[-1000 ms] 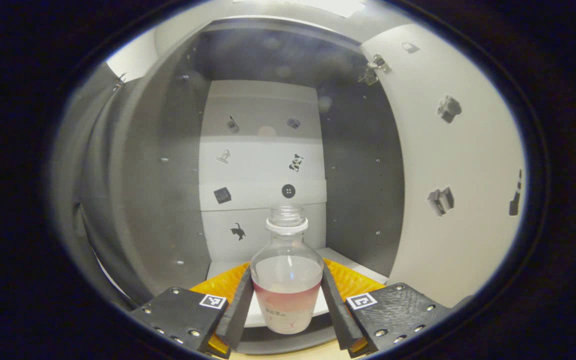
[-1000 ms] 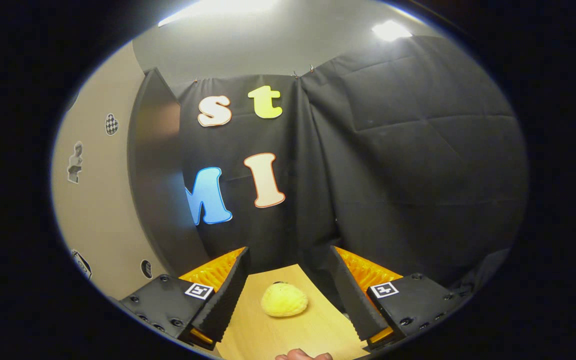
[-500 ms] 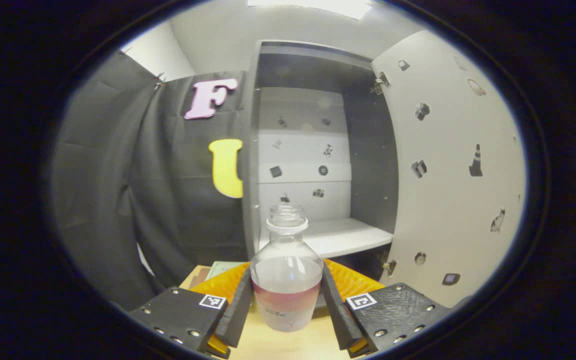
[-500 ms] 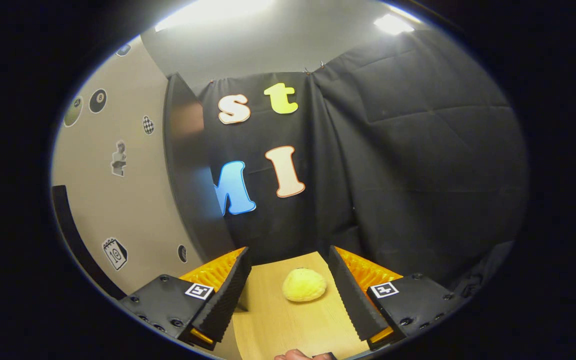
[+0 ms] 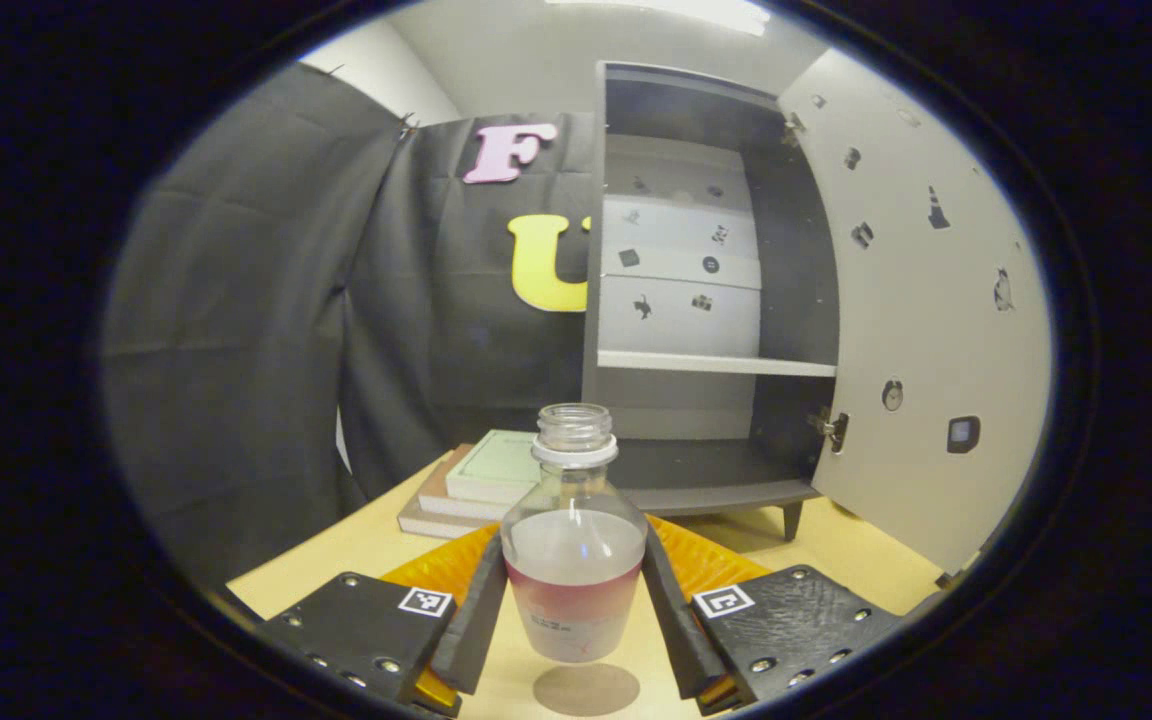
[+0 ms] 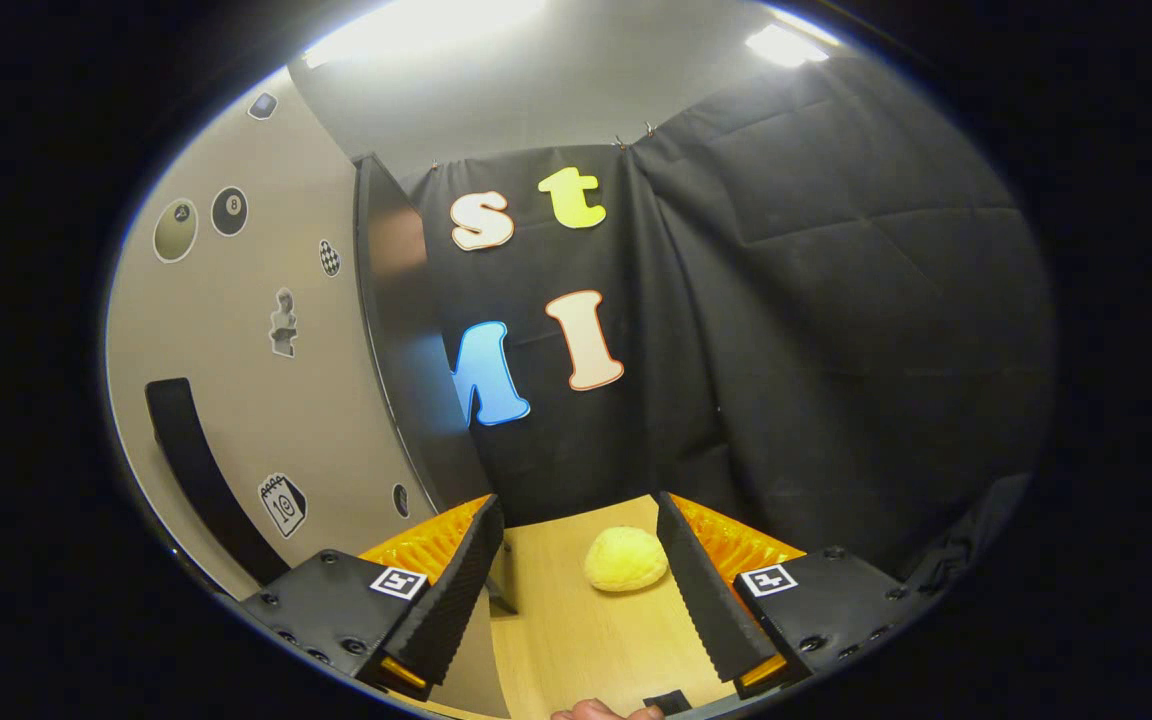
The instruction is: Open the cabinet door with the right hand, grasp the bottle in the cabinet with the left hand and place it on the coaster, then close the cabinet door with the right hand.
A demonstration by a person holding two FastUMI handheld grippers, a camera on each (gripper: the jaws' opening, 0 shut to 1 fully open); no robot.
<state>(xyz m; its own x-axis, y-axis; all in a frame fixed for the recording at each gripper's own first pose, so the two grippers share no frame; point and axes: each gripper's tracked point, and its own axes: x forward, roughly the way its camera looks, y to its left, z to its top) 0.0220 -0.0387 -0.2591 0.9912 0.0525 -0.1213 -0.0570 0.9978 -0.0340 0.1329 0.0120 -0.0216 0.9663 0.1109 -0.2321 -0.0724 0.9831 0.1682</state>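
Bottle clear of cabinet edge

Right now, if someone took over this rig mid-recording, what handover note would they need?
Left gripper: shut on the clear glass bottle with pink liquid, held upright, out of the cabinet, above the round brown coaster on the light wooden table.
Right gripper: open, holding nothing, beside the white cabinet door; a yellow fuzzy ball lies on the table ahead of it.
Grey cabinet: door swung wide open, shelves bare. A stack of books sits left of it.
Done: door opened, bottle taken out.
Left: set the bottle on the coaster, release, close the door with the right gripper.
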